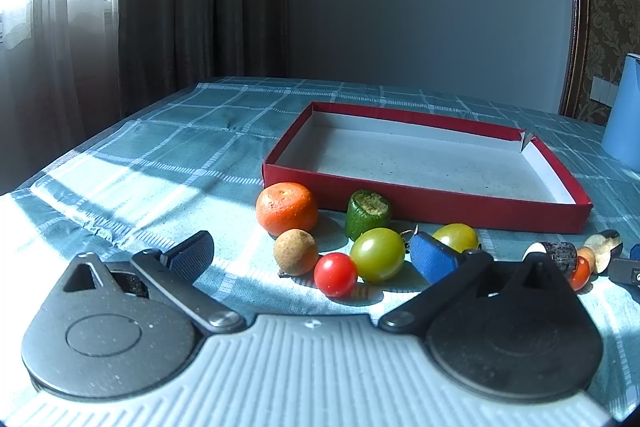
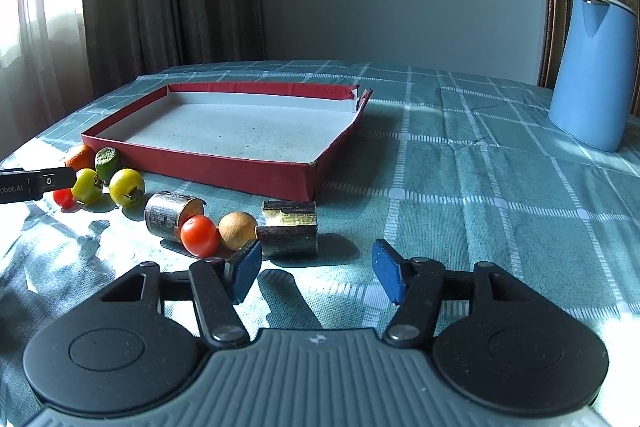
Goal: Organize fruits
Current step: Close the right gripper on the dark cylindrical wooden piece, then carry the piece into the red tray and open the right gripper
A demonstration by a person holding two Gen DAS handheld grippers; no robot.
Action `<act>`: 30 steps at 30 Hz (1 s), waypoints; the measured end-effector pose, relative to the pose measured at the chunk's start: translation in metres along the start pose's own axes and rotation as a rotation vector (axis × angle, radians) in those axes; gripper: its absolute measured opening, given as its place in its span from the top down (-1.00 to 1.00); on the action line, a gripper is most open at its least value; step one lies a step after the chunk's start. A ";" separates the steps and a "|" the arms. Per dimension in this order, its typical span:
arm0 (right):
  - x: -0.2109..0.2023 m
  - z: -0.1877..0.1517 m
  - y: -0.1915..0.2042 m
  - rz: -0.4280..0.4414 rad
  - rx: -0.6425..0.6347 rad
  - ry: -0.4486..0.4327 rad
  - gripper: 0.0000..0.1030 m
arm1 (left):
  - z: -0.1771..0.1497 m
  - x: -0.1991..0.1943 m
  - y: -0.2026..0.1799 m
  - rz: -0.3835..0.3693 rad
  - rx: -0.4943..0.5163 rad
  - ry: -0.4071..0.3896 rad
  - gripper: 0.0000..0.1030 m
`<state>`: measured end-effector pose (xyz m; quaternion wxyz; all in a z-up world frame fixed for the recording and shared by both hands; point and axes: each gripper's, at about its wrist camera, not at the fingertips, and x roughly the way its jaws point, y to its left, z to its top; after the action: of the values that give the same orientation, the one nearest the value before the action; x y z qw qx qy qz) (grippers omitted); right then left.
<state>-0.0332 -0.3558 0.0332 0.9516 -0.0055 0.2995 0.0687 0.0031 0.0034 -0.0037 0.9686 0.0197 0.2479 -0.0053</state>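
In the left wrist view the left gripper (image 1: pixel 312 259) gapes open around the small red cherry tomato (image 1: pixel 335 274), the empty red cardboard tray (image 1: pixel 424 205) beyond; in the right wrist view the right gripper (image 2: pixel 316 273) stands open on nothing, 1 dark cut cylinder (image 2: pixel 289 235) lying crosswise just ahead-left.

A shallow box (image 2: pixel 224 147) lies on the desk (image 2: pixel 460 187) with nothing in it, and a jug (image 2: pixel 592 75) stands well off to its right, nearer the back. Before the box's near wall runs a row of fruit: at the left an orange (image 1: pixel 286 213) with a cut stub (image 1: pixel 367 214) beside it, and in front of those a round nut (image 1: pixel 295 251), a small tomato (image 1: pixel 335 274) and two bigger tomatoes (image 1: pixel 377 254). Farther right lie a log piece (image 2: pixel 170 221), another tomato (image 2: pixel 199 235) touching it, a second nut (image 2: pixel 238 230) and a split log piece (image 2: pixel 289 233).
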 end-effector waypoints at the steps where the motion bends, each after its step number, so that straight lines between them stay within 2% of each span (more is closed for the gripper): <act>1: 0.002 0.001 0.000 0.004 -0.004 0.006 0.02 | 0.000 0.000 0.000 0.000 0.000 0.000 -1.00; 6: 0.002 0.003 0.004 0.061 -0.034 0.000 0.02 | 0.001 0.000 0.000 -0.001 0.005 0.006 -1.00; 12: 0.017 0.009 0.007 0.044 -0.053 0.025 0.02 | 0.002 0.001 0.000 -0.006 -0.003 0.006 -1.00; 13: 0.019 0.010 0.007 0.047 -0.054 0.026 0.05 | 0.002 0.001 0.000 -0.007 -0.004 0.006 -1.00; 14: 0.019 0.010 0.007 0.058 -0.052 0.025 0.28 | 0.002 0.001 0.001 -0.008 -0.006 0.006 -1.00; 15: 0.019 0.011 0.008 0.058 -0.051 0.027 0.36 | 0.002 0.001 0.001 -0.009 -0.004 0.008 -1.00; 20: 0.009 0.011 0.011 0.056 -0.048 -0.008 0.36 | 0.002 0.000 0.001 -0.014 -0.008 0.006 -1.00; 25: -0.005 0.040 0.013 0.066 -0.040 -0.109 0.36 | 0.001 0.001 0.000 -0.016 -0.012 0.002 -1.00; 30: 0.022 0.068 0.024 0.045 -0.084 -0.100 0.36 | 0.002 0.001 0.001 -0.013 -0.015 0.007 -1.00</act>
<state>0.0206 -0.3253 0.0770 0.9625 -0.0352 0.2486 0.1028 0.0044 0.0045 -0.0026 0.9677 0.0109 0.2516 -0.0095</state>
